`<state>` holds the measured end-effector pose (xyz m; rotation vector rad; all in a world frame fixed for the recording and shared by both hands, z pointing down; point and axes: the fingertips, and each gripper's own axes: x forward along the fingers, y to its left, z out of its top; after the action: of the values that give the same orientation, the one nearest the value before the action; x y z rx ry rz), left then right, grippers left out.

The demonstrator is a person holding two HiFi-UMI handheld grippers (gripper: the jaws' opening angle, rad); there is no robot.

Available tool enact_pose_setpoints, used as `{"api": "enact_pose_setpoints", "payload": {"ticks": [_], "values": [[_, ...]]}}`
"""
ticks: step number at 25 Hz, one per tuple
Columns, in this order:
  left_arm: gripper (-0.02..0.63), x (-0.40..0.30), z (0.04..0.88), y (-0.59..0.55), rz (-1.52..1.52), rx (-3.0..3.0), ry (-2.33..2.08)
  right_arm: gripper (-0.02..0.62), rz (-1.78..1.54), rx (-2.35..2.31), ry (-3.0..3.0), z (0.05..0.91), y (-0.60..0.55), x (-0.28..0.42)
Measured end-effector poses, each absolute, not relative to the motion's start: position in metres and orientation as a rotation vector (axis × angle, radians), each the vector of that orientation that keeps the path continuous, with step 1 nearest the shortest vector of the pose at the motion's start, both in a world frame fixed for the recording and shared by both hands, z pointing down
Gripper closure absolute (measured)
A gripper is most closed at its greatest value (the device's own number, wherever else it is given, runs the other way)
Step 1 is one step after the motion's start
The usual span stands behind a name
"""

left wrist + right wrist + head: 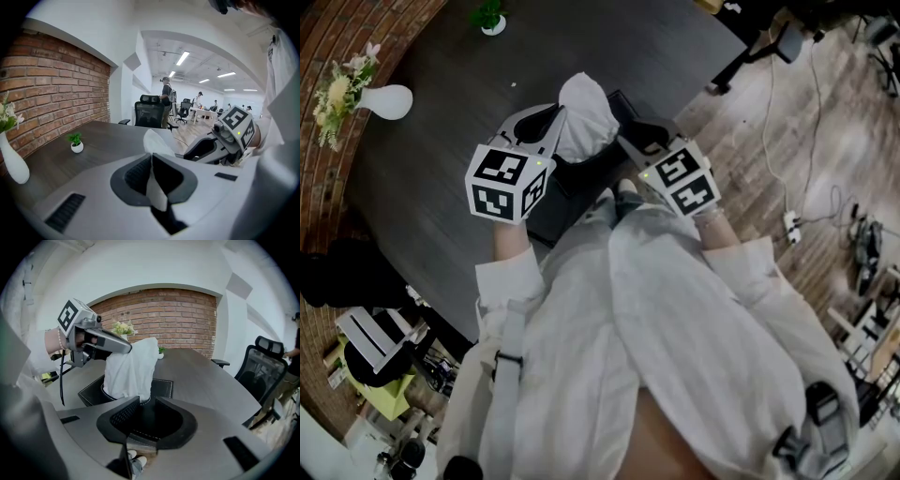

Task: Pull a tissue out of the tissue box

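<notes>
A white tissue (586, 117) stands up out of the slot of a flat black tissue box (577, 187) on the dark table. My left gripper (562, 117) is above the box, shut on the tissue's top. In the left gripper view the tissue (157, 143) is pinched between the closed jaws of my left gripper (151, 157). In the right gripper view the tissue (131, 369) hangs from the left gripper (129, 348) down into the box (161, 387). My right gripper (143, 401) sits low at the box's near edge, jaws slightly apart with nothing pinched.
A white vase with flowers (389, 100) stands at the table's far left by the brick wall. A small potted plant (490, 17) sits at the far edge. An office chair (262, 364) is beyond the table's right end. Cables (787, 220) lie on the wooden floor.
</notes>
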<state>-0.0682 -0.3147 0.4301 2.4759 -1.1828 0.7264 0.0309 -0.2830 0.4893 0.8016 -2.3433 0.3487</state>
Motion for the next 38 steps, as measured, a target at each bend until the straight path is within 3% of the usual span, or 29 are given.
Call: {"api": "enact_pose_setpoints", "payload": {"ticks": [21,38], "values": [[0.594,-0.092,0.405,-0.320,0.631,2.483,-1.350,0.497,0.332,0.789,-2.344,0.490,-0.282,0.030],[0.594,-0.100,0.363,-0.316,0.274,2.482,-1.439,0.497,0.337,0.793,-2.352,0.491,-0.282,0.029]]}}
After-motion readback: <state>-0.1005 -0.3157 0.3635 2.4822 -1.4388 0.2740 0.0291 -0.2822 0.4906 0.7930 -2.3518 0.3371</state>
